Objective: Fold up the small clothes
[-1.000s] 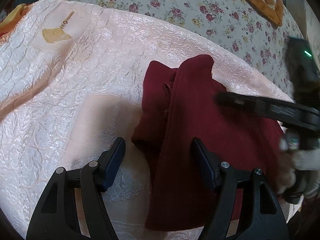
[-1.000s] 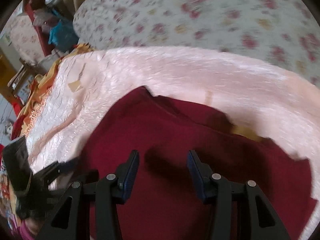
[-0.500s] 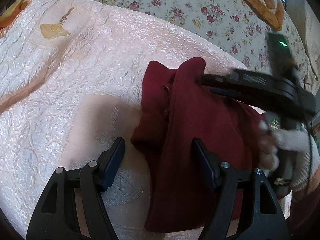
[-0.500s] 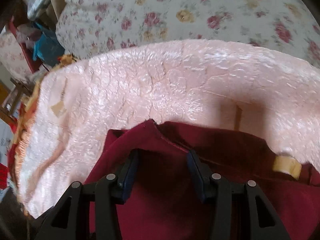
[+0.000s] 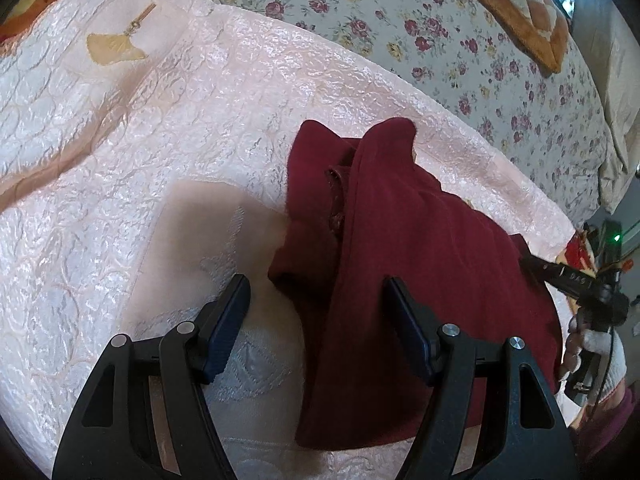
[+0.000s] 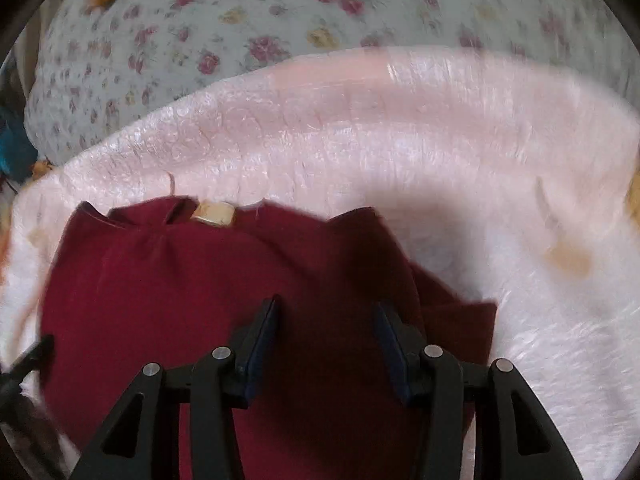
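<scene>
A dark red small garment (image 5: pixel 420 248) lies partly folded on a shiny pink quilted cover (image 5: pixel 160 128). In the right wrist view the garment (image 6: pixel 180 288) shows its neckline with a cream label (image 6: pixel 212 213) at the far edge. My left gripper (image 5: pixel 316 312) is open and empty, hovering over the garment's left edge. My right gripper (image 6: pixel 326 320) is open and empty, just above the middle of the garment. It also shows in the left wrist view (image 5: pixel 576 284) at the right edge, held by a gloved hand.
A floral bedspread (image 5: pixel 440 28) lies beyond the pink cover. An orange-edged cushion (image 5: pixel 520 4) sits at the far right. The pink cover carries a yellow fan motif (image 5: pixel 114 46). The right wrist view is blurred by motion.
The right gripper has pulled back off the garment toward the right edge of the left wrist view. Its own view has swung right. The left gripper has stayed still.
</scene>
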`<state>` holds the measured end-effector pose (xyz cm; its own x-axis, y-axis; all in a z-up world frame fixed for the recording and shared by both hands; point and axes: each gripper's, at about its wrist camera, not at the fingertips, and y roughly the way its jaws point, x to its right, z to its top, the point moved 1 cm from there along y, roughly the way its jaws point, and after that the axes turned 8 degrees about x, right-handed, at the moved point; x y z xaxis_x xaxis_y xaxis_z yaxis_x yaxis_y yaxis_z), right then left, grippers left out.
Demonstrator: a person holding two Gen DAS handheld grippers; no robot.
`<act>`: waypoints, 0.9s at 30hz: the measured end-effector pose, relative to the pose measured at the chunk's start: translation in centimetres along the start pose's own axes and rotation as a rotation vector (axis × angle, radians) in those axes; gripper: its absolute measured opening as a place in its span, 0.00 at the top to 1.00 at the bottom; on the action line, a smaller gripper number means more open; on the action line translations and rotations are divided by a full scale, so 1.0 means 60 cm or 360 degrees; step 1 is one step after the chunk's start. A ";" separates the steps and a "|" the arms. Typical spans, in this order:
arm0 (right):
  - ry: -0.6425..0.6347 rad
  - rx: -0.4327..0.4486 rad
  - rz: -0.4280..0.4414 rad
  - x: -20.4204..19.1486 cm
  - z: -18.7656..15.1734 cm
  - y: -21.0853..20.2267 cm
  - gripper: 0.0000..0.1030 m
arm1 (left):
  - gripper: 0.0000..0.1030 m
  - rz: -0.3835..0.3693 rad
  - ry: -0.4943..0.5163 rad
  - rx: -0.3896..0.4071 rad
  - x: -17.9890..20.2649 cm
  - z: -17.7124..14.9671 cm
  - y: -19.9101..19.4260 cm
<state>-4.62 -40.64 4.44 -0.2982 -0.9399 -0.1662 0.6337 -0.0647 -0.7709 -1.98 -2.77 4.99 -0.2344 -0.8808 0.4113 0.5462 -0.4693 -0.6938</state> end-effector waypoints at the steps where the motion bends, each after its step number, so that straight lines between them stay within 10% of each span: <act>1: -0.0017 0.0020 0.0005 -0.013 0.006 -0.009 0.54 | 0.32 -0.0010 -0.0014 0.0002 -0.002 0.000 -0.001; 11: -0.0278 -0.0189 0.0705 -0.365 0.031 0.039 0.50 | 0.32 -0.0047 -0.0052 0.0012 -0.005 0.002 0.003; 22: -0.0740 -0.0361 0.0456 -0.540 -0.002 0.178 0.18 | 0.28 -0.0081 -0.0061 0.0004 -0.007 0.006 0.011; 27: -0.0645 -0.0274 0.0524 -0.490 0.018 0.162 0.67 | 0.26 -0.0074 -0.0061 0.0026 0.000 0.005 0.012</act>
<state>11.05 -14.01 2.50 0.2164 -0.9573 -0.1915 0.5112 0.2782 -0.8132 -1.33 -3.08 4.64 -0.2289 -0.8549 0.4656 0.5488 -0.5084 -0.6636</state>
